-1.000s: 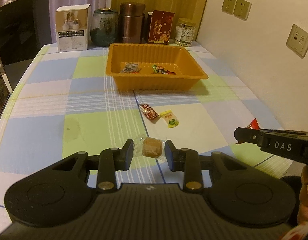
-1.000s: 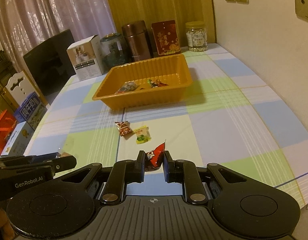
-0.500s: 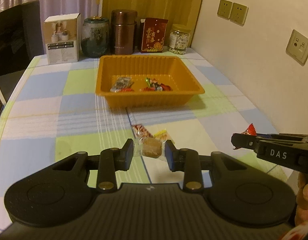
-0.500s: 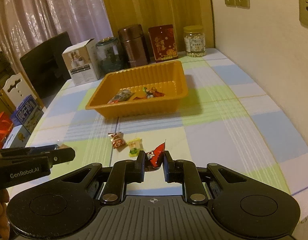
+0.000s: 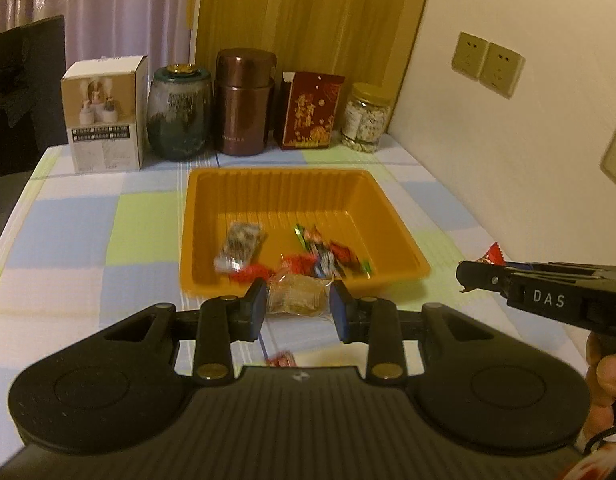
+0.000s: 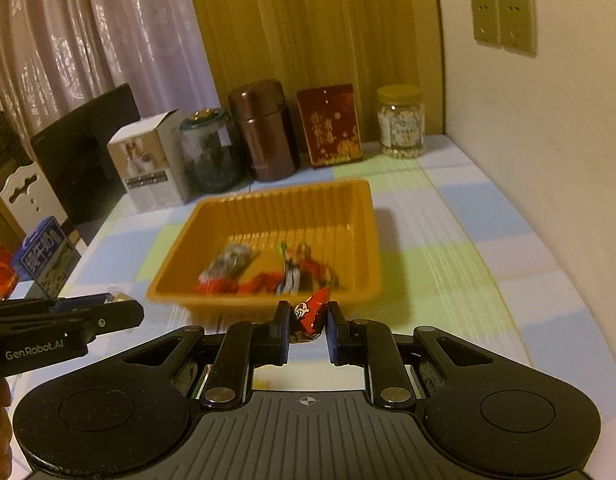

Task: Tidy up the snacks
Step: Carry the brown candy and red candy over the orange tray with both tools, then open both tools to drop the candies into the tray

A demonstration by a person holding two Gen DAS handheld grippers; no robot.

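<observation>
Gripping a clear-wrapped brown pastry (image 5: pixel 298 298) between its blue-padded fingers (image 5: pixel 255 303), our left gripper (image 5: pixel 297 309) hangs just before the near rim of the shallow orange plastic tray (image 5: pixel 396 236), and the pastry sits squarely between the pads, clear of the cloth. Beside it to the right, our right gripper (image 6: pixel 307 326) is clenched on a red foil-wrapped candy (image 6: pixel 308 312) that stands upright between its pads (image 6: pixel 333 330), its tip reaching over the tray's front edge in that camera's view. Below the left gripper a small red wrapper (image 5: pixel 282 359) lies on the blue, green and white checked tablecloth (image 5: pixel 92 240), partly hidden. Inside the tray we see a grey-patterned packet (image 5: pixel 240 246) on the left and a blurred heap of red and green wrapped sweets (image 5: pixel 324 258) toward the front right. Beyond the tray, along the far edge, stand a white carton (image 5: pixel 104 114), a dark glass jar (image 5: pixel 179 112), a brown metal canister (image 5: pixel 245 102), a red gold-printed box (image 5: pixel 311 110) and a clear yellow-lidded jar (image 5: pixel 367 118).
</observation>
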